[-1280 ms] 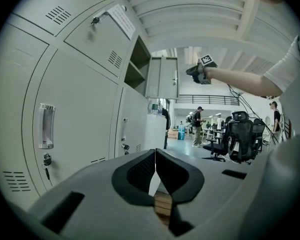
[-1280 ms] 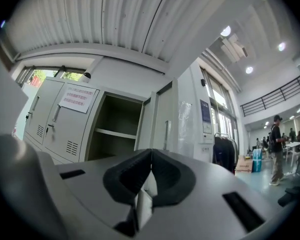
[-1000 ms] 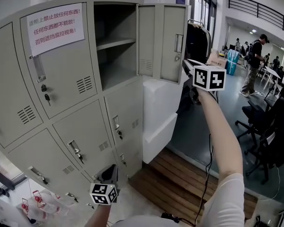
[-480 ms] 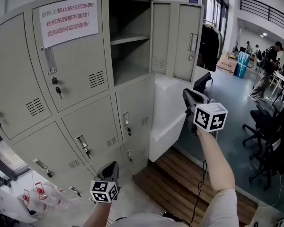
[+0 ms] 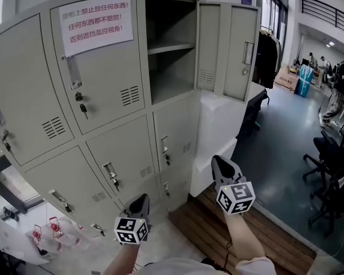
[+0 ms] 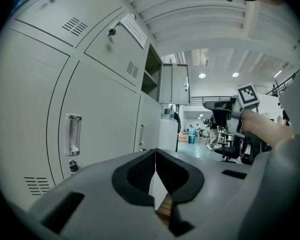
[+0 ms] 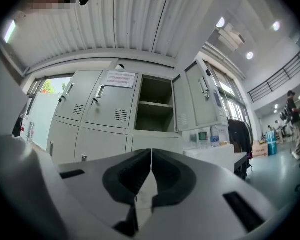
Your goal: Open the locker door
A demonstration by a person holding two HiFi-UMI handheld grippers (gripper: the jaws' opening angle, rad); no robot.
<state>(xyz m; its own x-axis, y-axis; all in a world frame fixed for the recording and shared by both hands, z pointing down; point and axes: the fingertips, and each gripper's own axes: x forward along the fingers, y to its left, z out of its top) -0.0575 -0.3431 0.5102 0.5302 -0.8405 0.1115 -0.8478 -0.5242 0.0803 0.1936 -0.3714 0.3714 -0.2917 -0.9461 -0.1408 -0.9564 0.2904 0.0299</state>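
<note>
The grey locker's top right door (image 5: 229, 50) stands swung wide open to the right, showing an empty compartment with one shelf (image 5: 171, 56). My right gripper (image 5: 215, 160) hangs low in front of the lower lockers, well below and clear of the door, shut with nothing in it. My left gripper (image 5: 143, 198) is lower still at the bottom middle, also shut and empty. In the right gripper view the shut gripper (image 7: 151, 151) points up at the open door (image 7: 197, 101). In the left gripper view the shut gripper (image 6: 155, 151) faces a lower locker door, with the open door (image 6: 174, 84) farther off.
A paper notice with red print (image 5: 96, 23) is stuck on the neighbouring locker door. A white cabinet (image 5: 218, 130) stands right of the locker, on wooden decking (image 5: 212, 225). Office chairs (image 5: 332, 171) and a person (image 5: 339, 87) are at the far right. Plastic bags (image 5: 46, 234) lie bottom left.
My right gripper has dropped from the open door's handle height down to waist level, away from the door. The door stays open. The left gripper has hardly moved.
</note>
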